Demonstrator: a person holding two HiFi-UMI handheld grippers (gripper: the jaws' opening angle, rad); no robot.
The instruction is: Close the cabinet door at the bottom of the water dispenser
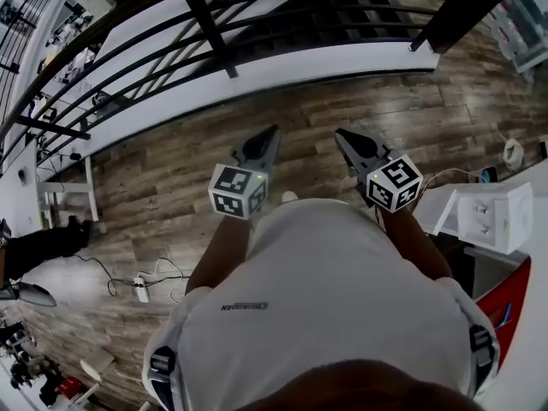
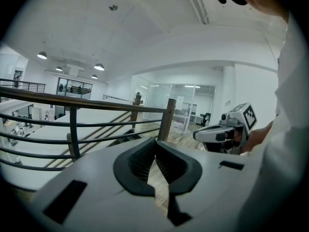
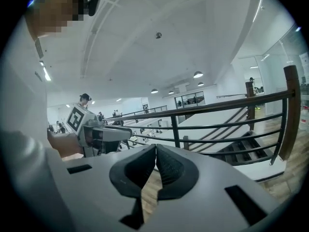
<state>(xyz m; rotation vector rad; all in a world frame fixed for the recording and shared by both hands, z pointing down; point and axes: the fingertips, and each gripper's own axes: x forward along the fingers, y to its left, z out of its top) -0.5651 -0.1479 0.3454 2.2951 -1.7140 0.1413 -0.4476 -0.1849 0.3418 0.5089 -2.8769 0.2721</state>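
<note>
Both left gripper (image 1: 272,132) and right gripper (image 1: 340,134) hover, fingers (image 2: 137,161) clenched empty, over seemingly wooden floor (image 1: 171,178).

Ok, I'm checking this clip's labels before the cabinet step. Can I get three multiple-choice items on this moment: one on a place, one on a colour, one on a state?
1. What stands ahead of the left gripper and the right gripper?
A. a black railing
B. a sink
C. a bookshelf

2. What colour is the floor?
A. blue
B. brown wood
C. white tile

3. How do both grippers' jaws stand?
A. wide apart
B. shut on a cup
C. shut, empty

Answers:
1 A, since its bars cross in front of both grippers in every view.
2 B, since the head view shows brown planks.
3 C, since in each gripper view the pads meet with nothing between them.
</note>
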